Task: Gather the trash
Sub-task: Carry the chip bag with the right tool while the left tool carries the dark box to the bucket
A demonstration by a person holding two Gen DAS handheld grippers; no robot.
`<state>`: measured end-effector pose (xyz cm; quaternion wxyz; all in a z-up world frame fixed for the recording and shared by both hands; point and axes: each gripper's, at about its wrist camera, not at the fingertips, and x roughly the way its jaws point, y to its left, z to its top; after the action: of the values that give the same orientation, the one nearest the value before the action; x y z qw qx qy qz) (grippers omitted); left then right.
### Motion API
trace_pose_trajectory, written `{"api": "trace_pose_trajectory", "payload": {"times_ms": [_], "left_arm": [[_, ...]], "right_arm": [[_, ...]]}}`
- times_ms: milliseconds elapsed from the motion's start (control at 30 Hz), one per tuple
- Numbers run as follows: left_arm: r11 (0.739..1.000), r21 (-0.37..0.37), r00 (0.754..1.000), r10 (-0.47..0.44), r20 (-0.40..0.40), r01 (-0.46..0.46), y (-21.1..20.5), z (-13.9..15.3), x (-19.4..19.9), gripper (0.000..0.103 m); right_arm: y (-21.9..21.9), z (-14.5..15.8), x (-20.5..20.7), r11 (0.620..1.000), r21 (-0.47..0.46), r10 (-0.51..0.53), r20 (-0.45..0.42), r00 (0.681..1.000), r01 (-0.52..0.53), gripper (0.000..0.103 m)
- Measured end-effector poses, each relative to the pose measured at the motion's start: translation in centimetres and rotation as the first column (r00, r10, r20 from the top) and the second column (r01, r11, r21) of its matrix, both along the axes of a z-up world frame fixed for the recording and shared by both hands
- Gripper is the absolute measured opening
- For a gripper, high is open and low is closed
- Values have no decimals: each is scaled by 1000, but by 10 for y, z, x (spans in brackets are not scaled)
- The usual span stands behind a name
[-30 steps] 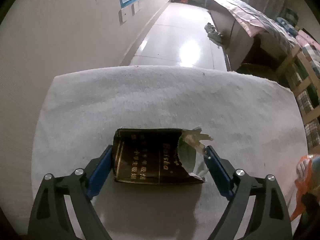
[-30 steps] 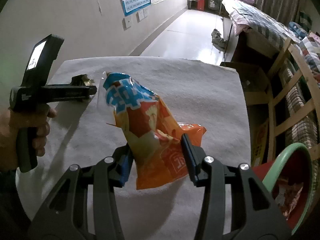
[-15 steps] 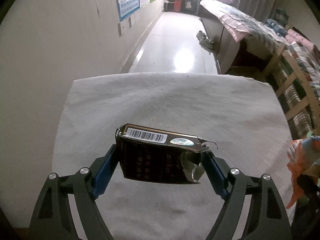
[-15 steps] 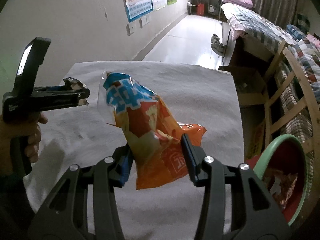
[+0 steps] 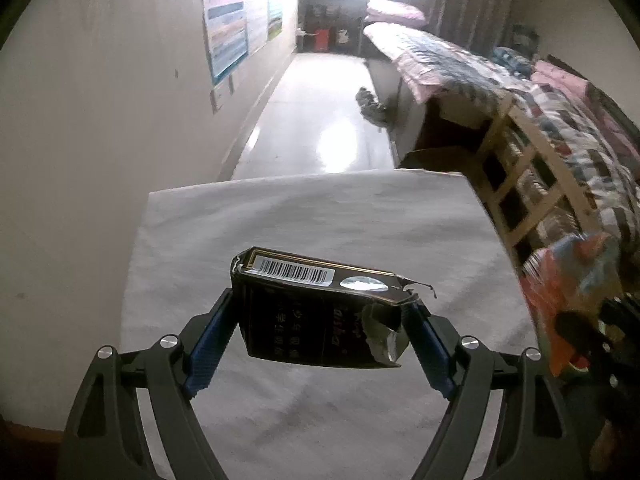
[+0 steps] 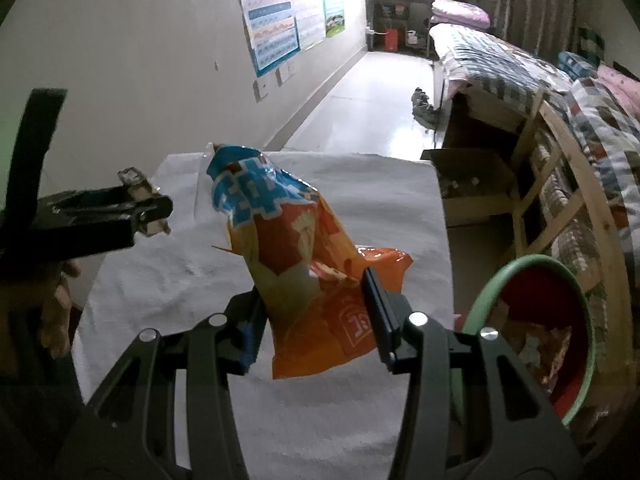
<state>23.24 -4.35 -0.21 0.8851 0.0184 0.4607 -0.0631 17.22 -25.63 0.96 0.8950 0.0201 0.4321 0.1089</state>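
Left hand-held gripper (image 5: 320, 332) clamps a torn cigarette pack (image 5: 316, 316); right hand-held gripper (image 6: 312, 312) pinches a crisp bag (image 6: 296, 256), which could slide out before reaching the bin (image 6: 532, 264)

Bedroom / dorm-style living space, not a lab. Evidence: beds (image 6: 520, 68) with patchwork quilts along the right side, wooden bed frame (image 6: 560, 184), shoes (image 6: 424, 106) on the tiled floor (image 5: 316, 120), posters (image 6: 272, 12) on the wall, shelving (image 5: 332, 20) at the far end, towel-covered bench (image 5: 320, 216) in the foreground.
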Motion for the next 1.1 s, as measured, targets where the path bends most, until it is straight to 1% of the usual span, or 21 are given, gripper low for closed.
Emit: {"api": "trace_pose_trajectory", "payload": {"times_ms": [267,600,800,1100], "left_arm": [[998,6,997,-65,30,65,-25,19,-45,78],[995,-15,994,-93,60,94,-42,39,-87,78],[995,-14,993,-103,64,104,-48,42,-97,78],[991,-20,989,-134,58,136,-69,38,-97,78]], "right_arm": [[-19,12,-29,1000,10,-28,19,999,28,44],[-33,27,-58,999,8,-45,37,998,45,44],[-41,26,-63,998,12,-57,37,998,57,44],[-56,22,-64,997,19,-77,35,996,76,44]]}}
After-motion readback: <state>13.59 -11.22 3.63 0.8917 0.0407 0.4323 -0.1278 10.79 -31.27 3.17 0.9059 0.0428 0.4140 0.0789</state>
